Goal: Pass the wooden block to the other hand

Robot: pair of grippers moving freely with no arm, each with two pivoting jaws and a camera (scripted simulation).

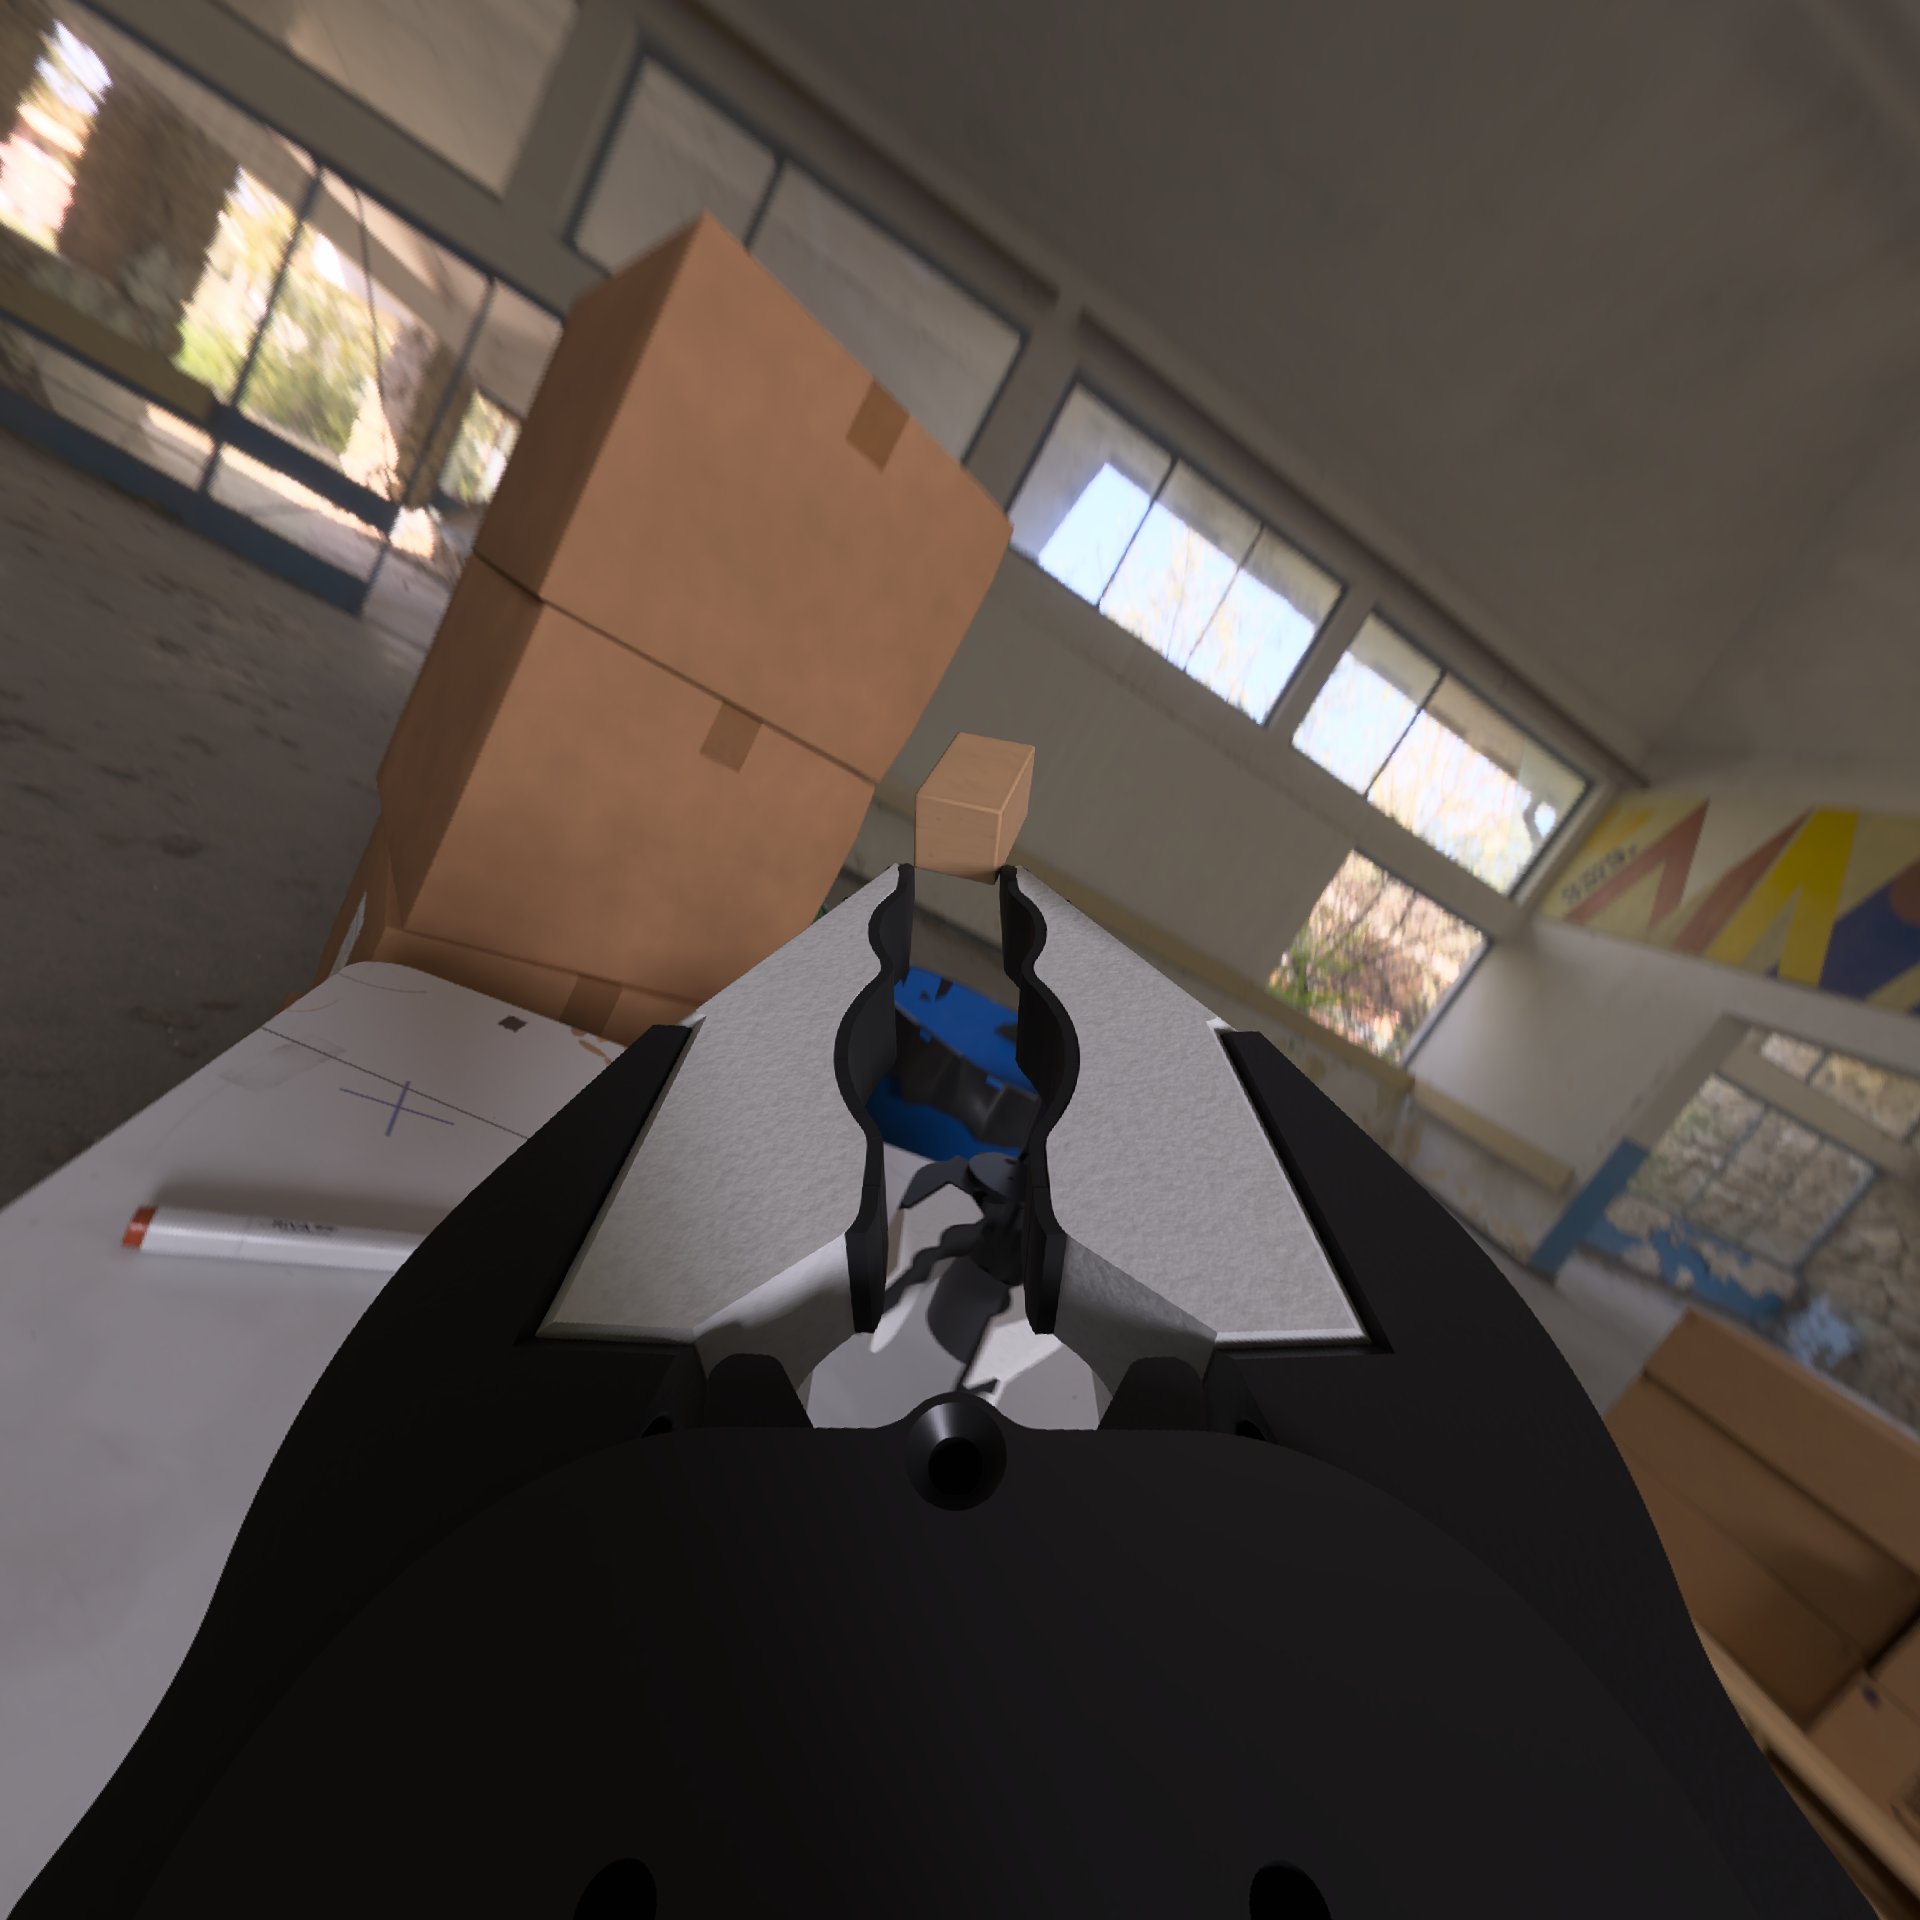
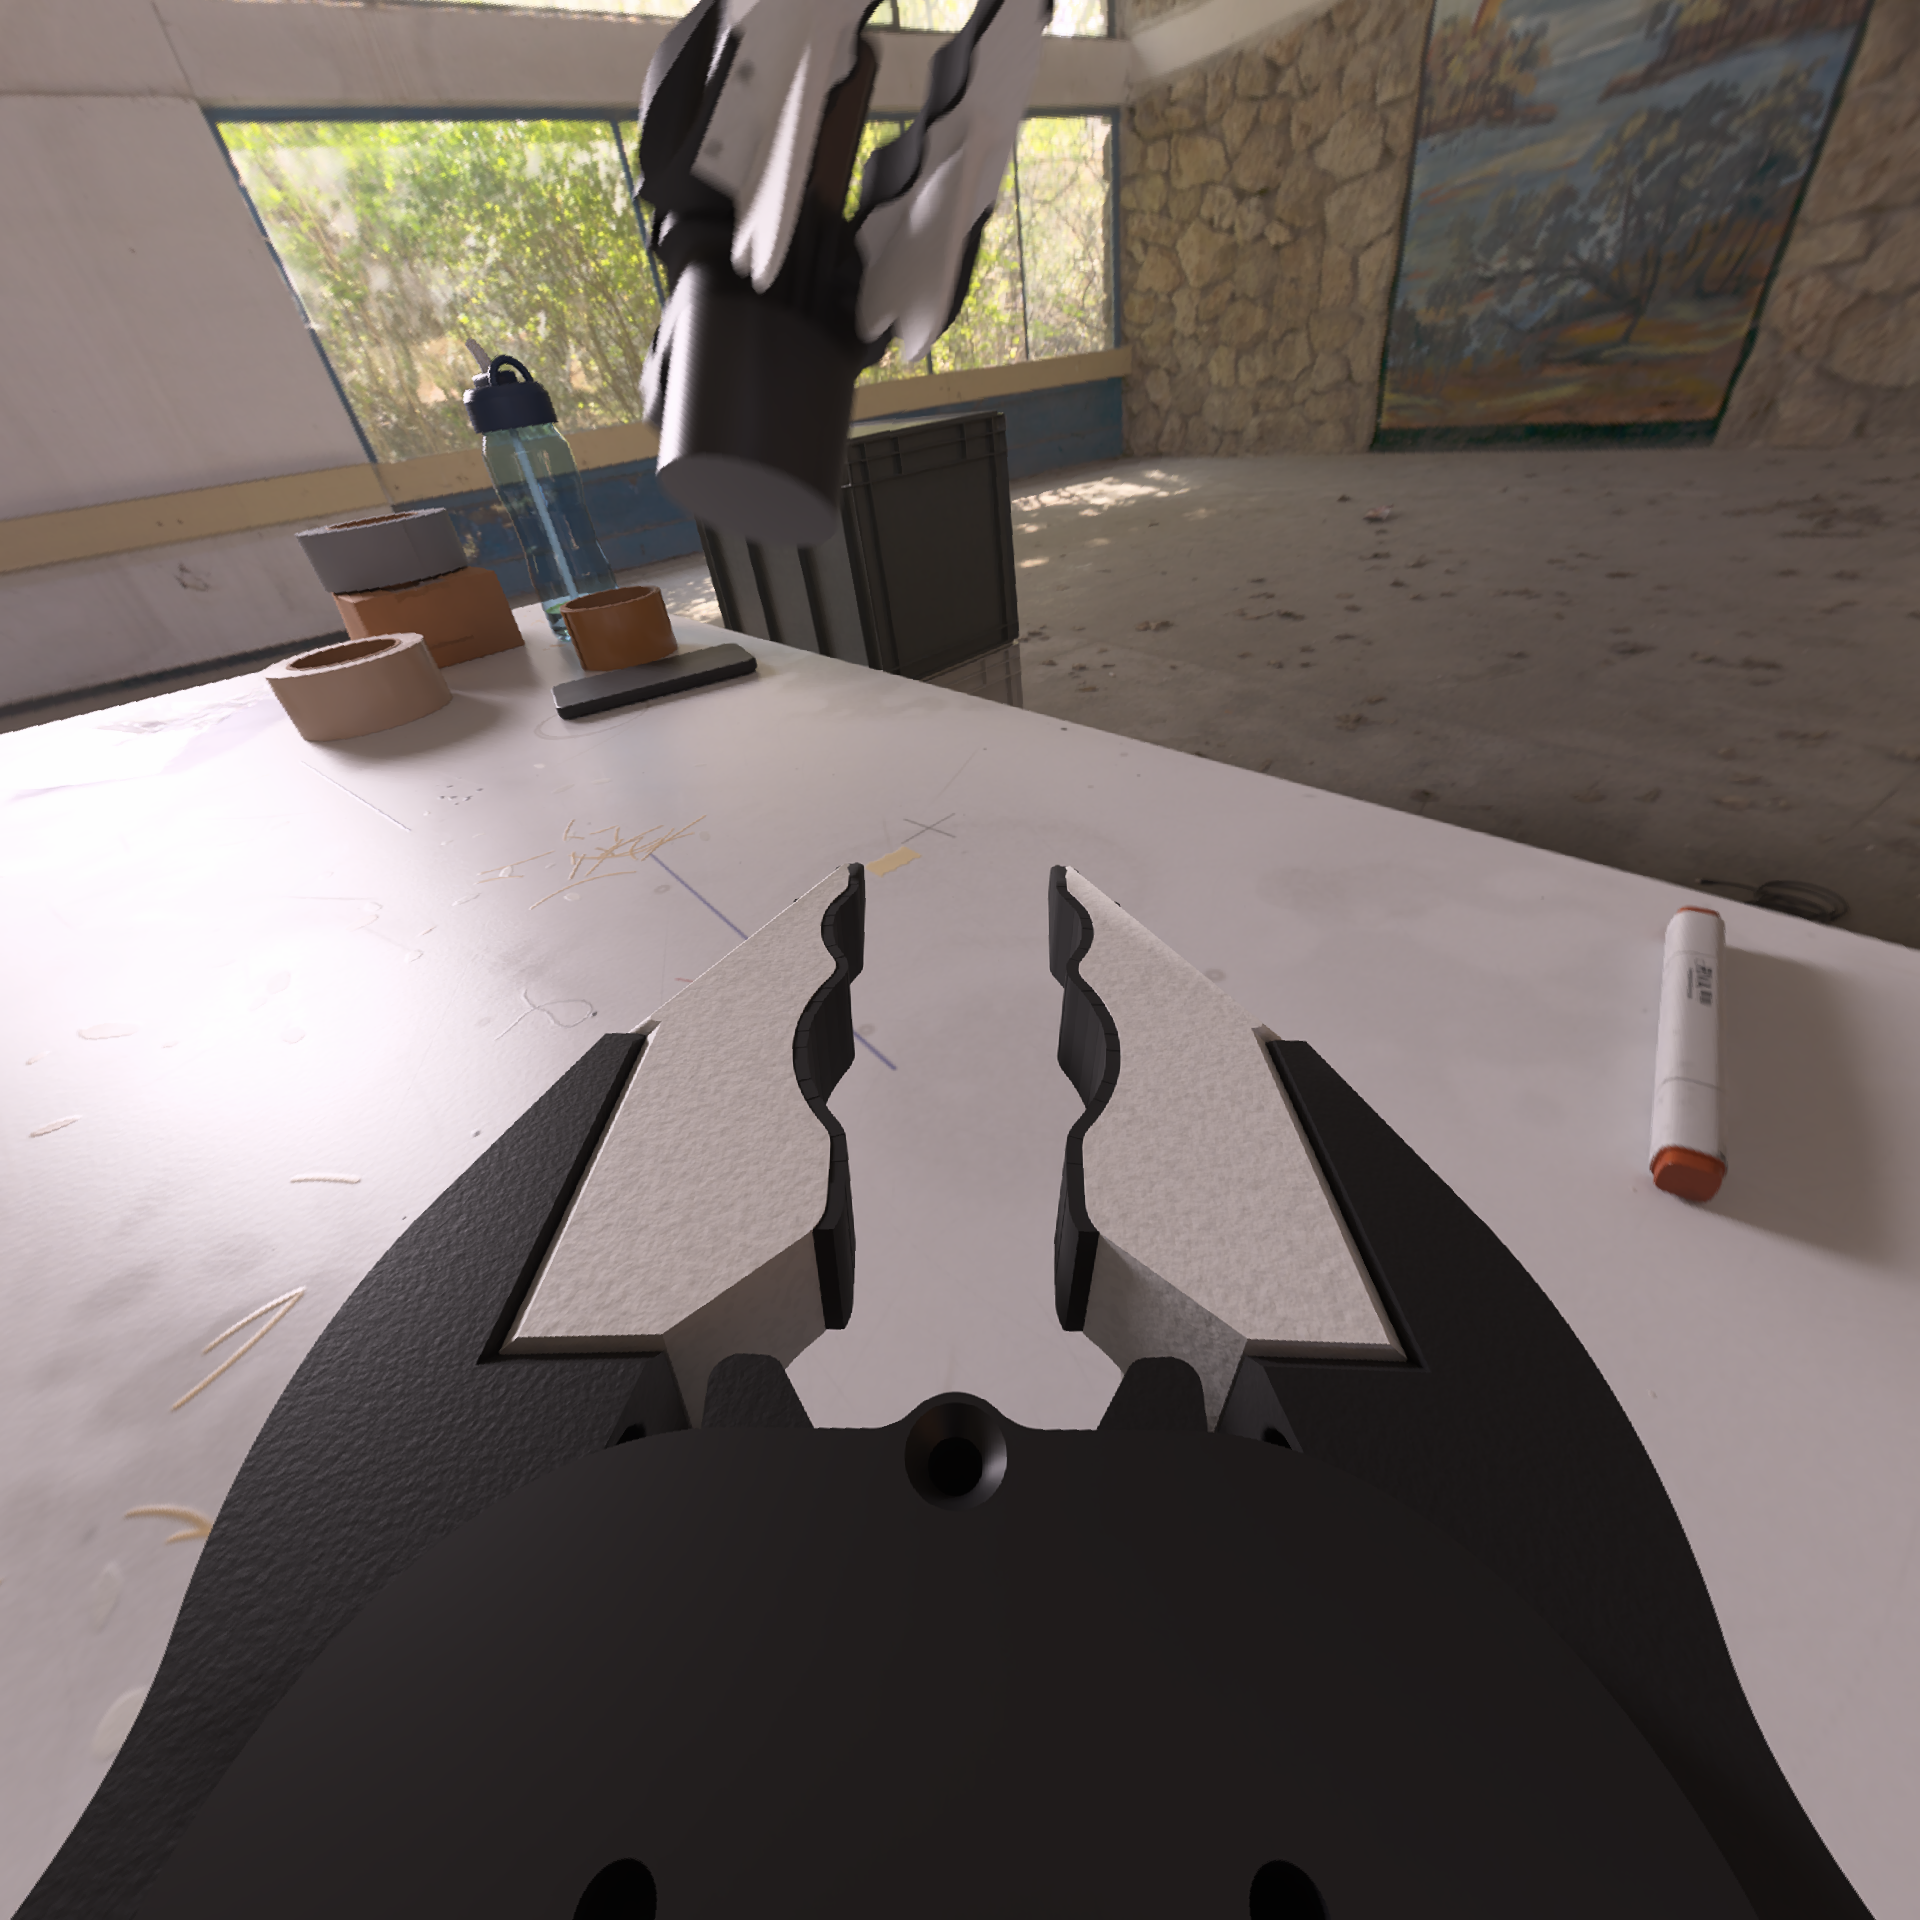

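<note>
The wooden block (image 1: 971, 805) is a small tan cube. My left gripper (image 1: 956, 875) is shut on its lower edge, pinching it at the very fingertips, and holds it high above the white table (image 1: 208, 1403). In the right wrist view the left gripper's body (image 2: 743, 416) hangs in the air at the top, fingers pointing up; the block is cut off by the frame there. My right gripper (image 2: 956, 878) is open and empty, low over the table (image 2: 416, 935), below and in front of the left one.
A white marker with an orange cap (image 2: 1688, 1049) lies to the right, also seen in the left wrist view (image 1: 270, 1231). Tape rolls (image 2: 358, 686), a water bottle (image 2: 535, 488) and a black slab (image 2: 652, 677) sit far left. Stacked cardboard boxes (image 1: 707, 582) and a dark crate (image 2: 925, 540) stand beyond the table.
</note>
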